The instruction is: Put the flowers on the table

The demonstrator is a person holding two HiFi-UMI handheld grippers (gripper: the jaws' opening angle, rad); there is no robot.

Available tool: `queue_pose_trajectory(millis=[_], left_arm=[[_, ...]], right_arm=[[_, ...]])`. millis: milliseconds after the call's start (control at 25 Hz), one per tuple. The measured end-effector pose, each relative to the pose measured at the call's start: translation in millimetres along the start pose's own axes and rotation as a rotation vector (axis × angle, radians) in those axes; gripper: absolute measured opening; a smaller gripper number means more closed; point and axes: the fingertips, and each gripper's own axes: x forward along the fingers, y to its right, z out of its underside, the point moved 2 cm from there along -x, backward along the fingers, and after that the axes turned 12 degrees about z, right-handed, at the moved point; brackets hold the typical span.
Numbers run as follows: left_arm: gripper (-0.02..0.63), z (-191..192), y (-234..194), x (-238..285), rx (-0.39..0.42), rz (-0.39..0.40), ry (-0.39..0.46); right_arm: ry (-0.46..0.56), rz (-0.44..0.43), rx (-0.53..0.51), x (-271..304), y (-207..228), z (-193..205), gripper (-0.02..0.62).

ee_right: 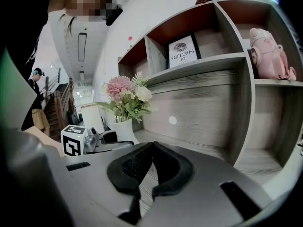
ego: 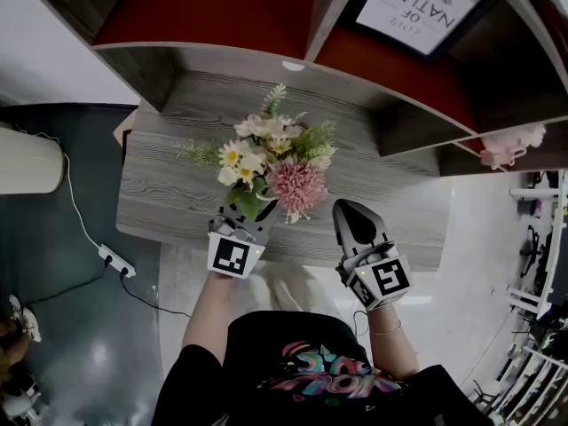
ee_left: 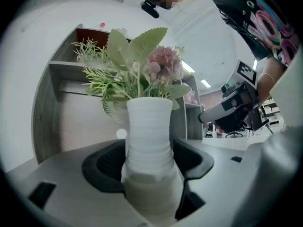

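The left gripper (ego: 241, 231) has its jaws clamped on the ribbed white vase (ee_left: 147, 141). The vase is upright with the flowers (ego: 275, 171) rising from it, over the near edge of the grey wooden table (ego: 169, 193). Whether its base touches the top cannot be told. At about 4 o'clock from the flowers, the right gripper (ego: 353, 216) hovers empty, its jaws drawn narrow, tips together.

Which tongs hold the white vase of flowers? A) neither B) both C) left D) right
C: the left gripper view shows the left tongs closed on the white vase, while the right tongs are shut with nothing between them.
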Motion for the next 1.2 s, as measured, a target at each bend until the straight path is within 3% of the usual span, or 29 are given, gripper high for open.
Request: queue_pose_trajectory(millis=[800, 1000, 1200], left_arm=[[0.302, -14.3, 5.7, -24.4, -0.008, -0.028, 0.018], [0.301, -26.7, 8.9, -36.1, -0.1, -0.077, 0.067], [0.301, -39.0, 19.0, -54.9, -0.139, -0.106, 0.053]], right_arm=[[0.03, 0.007, -0.007, -15.4, -10.5, -10.9, 0.017], [0.068, 0.002, -0.018, -23.8, -10.2, -21.8, 0.017], [0.114, 0.001, -0.022, -35.7, -11.5, -40.4, 0.017]])
